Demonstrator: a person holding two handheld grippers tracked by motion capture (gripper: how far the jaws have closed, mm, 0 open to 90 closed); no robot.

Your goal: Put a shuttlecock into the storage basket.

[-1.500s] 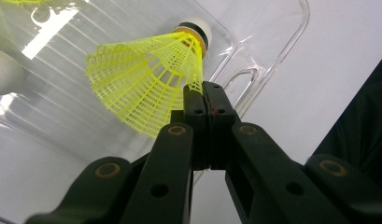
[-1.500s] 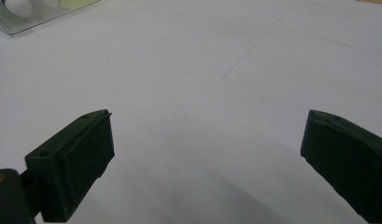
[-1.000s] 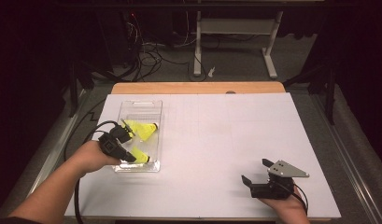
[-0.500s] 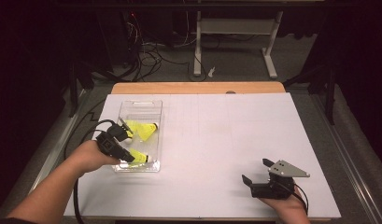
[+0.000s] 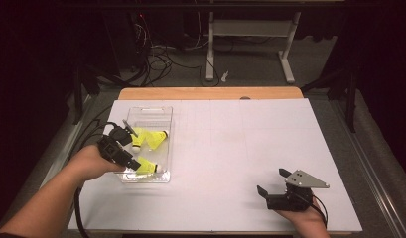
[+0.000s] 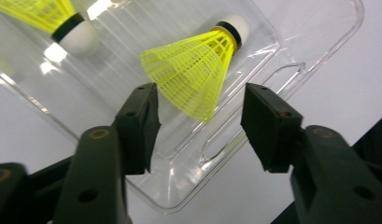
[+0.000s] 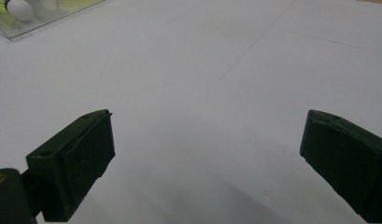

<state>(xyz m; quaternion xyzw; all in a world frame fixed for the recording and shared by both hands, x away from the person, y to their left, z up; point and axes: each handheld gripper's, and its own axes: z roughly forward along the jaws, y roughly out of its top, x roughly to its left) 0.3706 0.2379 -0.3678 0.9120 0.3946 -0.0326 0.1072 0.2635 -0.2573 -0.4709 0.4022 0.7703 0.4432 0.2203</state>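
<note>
A person's left gripper (image 5: 132,148) hangs over the near end of a clear plastic tray (image 5: 151,110) at the left side of a white table (image 5: 230,148). Its jaws have just been opening and now stand partly apart. A yellow shuttlecock (image 6: 198,70) lies in the tray just beyond them, and the left gripper view shows the mesh skirt reaching toward the gap, close to one pad but pressed by neither. Its white cork tip, ringed with a black band, points away from the gripper toward the tray's wall.

A second yellow shuttlecock (image 6: 48,18) lies farther along in the same tray, its white tip turned toward the first; the two are near each other but not touching. In the high view both show as yellow shapes inside the tray, one (image 5: 147,167) at the near end under the gripper, the other (image 5: 151,136) around the middle. A black cable (image 5: 79,208) trails from the left gripper down along the person's forearm.

The right gripper (image 5: 272,186) rests in the person's hand near the front right edge of the table, well apart from the tray, a grey three-cornered plate on top. Its jaws stand wide, with only bare white tabletop between them, as the right gripper view (image 7: 205,158) shows.
</note>
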